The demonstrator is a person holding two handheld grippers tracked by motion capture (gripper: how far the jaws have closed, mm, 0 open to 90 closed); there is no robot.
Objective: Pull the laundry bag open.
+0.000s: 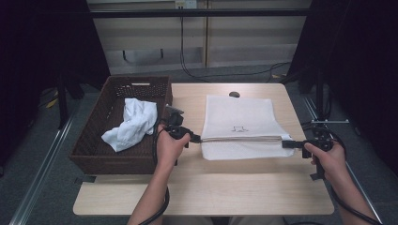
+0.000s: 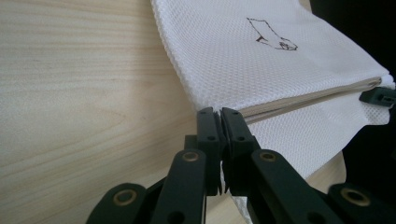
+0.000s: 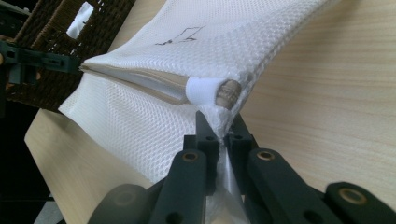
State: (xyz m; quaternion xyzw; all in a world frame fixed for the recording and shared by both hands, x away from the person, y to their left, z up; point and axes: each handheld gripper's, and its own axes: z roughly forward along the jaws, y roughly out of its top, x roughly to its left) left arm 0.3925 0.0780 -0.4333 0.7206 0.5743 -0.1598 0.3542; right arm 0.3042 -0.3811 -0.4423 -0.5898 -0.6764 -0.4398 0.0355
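High view: white mesh zip bag [image 1: 240, 125] lies on pale wood table [image 1: 206, 187] right of brown wicker basket [image 1: 123, 123], L gripper [image 1: 196, 138] & R gripper [image 1: 286, 143] each clamped on bag's near corners.

Left tongs [image 1: 196, 138] clamped tight, right tongs [image 1: 284, 143] clamped tight, both forearms reaching forward, well apart
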